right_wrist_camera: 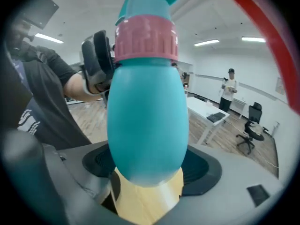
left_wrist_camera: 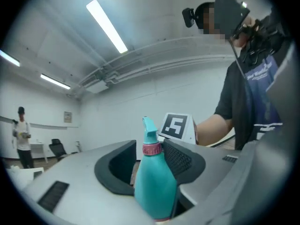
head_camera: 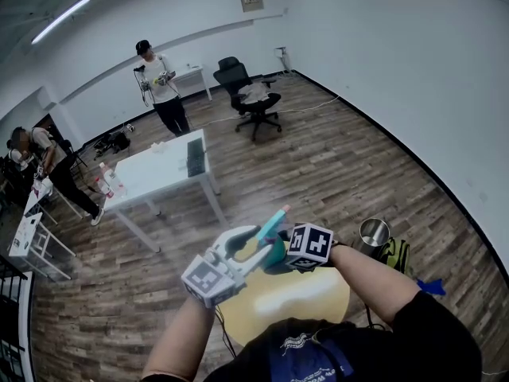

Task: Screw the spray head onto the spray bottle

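A teal bottle [head_camera: 273, 235] hangs in mid-air over a yellow table [head_camera: 314, 301]. Its long axis runs up and away from the person, with the spray head [left_wrist_camera: 149, 127] uppermost. A pink collar [right_wrist_camera: 146, 36] is already seated on the neck; how tight it sits cannot be told. The right gripper [right_wrist_camera: 152, 165], jaws spread wide, clamps the fat lower body and appears to bear the weight. The left gripper [left_wrist_camera: 150, 153] lies level on the other side, jaws about half open. Its pads flank the shoulder closely but seem not to squeeze. The collar sits just at the left fingertips and well above the right jaws. Any further turn therefore looks to fall to the left gripper, closing higher, round the collar, across the bottle's axis.
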A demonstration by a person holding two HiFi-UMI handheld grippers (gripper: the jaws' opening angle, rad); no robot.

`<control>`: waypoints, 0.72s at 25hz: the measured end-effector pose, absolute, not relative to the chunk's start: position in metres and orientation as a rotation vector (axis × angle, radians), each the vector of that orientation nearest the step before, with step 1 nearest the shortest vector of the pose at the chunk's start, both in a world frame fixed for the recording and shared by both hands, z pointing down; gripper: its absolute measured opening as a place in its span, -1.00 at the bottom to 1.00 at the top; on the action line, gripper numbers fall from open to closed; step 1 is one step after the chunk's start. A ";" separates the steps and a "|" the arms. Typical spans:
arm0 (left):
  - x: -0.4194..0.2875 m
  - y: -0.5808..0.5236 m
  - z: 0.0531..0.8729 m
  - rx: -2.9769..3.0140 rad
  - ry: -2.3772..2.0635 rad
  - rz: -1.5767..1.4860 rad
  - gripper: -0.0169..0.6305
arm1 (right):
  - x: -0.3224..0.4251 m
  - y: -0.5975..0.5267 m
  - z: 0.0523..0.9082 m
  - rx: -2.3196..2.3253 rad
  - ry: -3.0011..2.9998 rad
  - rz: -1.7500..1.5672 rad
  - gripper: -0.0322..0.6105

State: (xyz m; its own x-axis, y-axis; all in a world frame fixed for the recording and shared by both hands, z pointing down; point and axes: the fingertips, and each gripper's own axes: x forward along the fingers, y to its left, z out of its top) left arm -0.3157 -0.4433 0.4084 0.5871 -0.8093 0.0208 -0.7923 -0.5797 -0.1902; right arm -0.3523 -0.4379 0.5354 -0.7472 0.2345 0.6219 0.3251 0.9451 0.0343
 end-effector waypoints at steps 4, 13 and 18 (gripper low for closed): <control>-0.321 -0.454 0.422 -2.513 1.666 -0.175 -0.27 | -0.359 -0.464 0.547 -0.137 -2.385 -0.243 0.39; -0.331 -0.460 0.407 -2.518 1.723 -0.080 -0.46 | -0.370 -0.465 0.528 -0.058 -2.461 -0.282 0.39; -0.350 -0.462 0.382 -2.608 1.748 0.187 -0.47 | -0.372 -0.469 0.496 -0.066 -2.640 -0.312 0.42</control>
State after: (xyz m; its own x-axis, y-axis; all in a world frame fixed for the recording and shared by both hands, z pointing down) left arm -0.3499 -0.4619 0.3821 0.3750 -0.9220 -0.0967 -0.9216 -0.3821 0.0689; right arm -0.3724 -0.4694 0.4962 -0.8845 -0.0078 0.4665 0.1012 0.9728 0.2082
